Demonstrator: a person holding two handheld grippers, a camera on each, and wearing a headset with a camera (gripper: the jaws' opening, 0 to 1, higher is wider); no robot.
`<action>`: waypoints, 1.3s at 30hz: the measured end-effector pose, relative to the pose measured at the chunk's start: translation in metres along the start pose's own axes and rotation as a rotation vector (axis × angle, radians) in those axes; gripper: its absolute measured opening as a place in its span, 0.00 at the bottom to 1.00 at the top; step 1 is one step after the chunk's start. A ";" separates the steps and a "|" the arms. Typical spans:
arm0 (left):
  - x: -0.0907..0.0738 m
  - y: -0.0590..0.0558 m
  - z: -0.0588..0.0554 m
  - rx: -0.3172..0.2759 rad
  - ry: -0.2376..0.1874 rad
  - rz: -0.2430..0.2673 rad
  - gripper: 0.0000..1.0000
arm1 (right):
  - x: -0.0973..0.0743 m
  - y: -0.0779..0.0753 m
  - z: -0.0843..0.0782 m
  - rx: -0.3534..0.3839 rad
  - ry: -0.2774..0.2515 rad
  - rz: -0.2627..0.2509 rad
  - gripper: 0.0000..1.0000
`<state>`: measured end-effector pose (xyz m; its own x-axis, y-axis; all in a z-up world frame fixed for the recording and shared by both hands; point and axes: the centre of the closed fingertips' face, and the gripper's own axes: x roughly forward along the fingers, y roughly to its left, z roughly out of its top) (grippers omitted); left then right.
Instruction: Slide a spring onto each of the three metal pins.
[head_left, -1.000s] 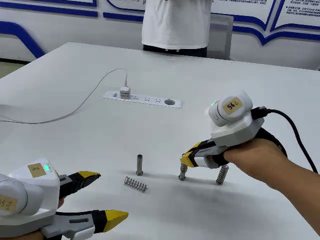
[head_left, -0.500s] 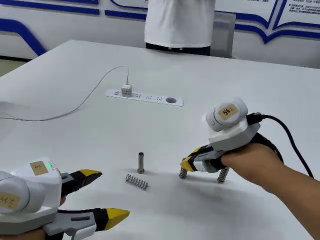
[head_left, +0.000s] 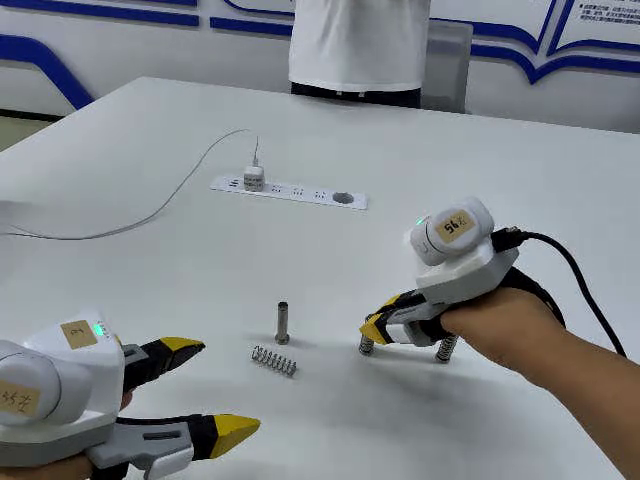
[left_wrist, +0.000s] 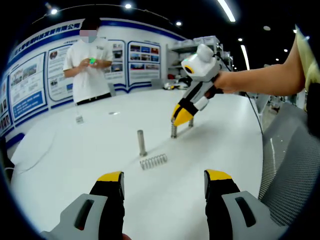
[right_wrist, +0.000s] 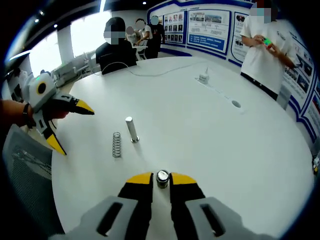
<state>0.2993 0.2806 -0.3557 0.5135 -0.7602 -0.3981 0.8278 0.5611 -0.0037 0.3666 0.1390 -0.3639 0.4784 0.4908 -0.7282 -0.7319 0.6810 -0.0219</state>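
On the smooth white table (head_left: 420, 150), toward its near edge, the left gripper (head_left: 218, 388) gapes wide, its yellow tips empty. Right of it a loose wire spring (head_left: 273, 361) lies flat, just in front of a bare, upright steel pin (head_left: 282, 322). The right gripper (head_left: 372, 328) is pinched on a coil-wrapped pin (head_left: 367, 346). Another sprung pin (head_left: 445, 348) stands just beside it. Since a second ago the right gripper has sunk lower, hiding more of the coil.
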 end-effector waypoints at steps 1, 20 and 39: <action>0.000 0.000 0.000 -0.001 0.000 0.000 0.66 | 0.000 0.000 0.000 -0.004 -0.001 -0.002 0.15; 0.001 -0.003 0.003 0.008 -0.001 -0.007 0.66 | -0.017 0.027 0.041 -0.107 -0.099 0.000 0.19; -0.001 -0.001 0.003 0.008 0.000 -0.002 0.66 | 0.035 0.083 0.021 -0.155 -0.032 0.138 0.18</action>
<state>0.2985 0.2800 -0.3530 0.5122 -0.7610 -0.3982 0.8303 0.5573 0.0028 0.3329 0.2236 -0.3766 0.3817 0.5927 -0.7092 -0.8566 0.5152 -0.0305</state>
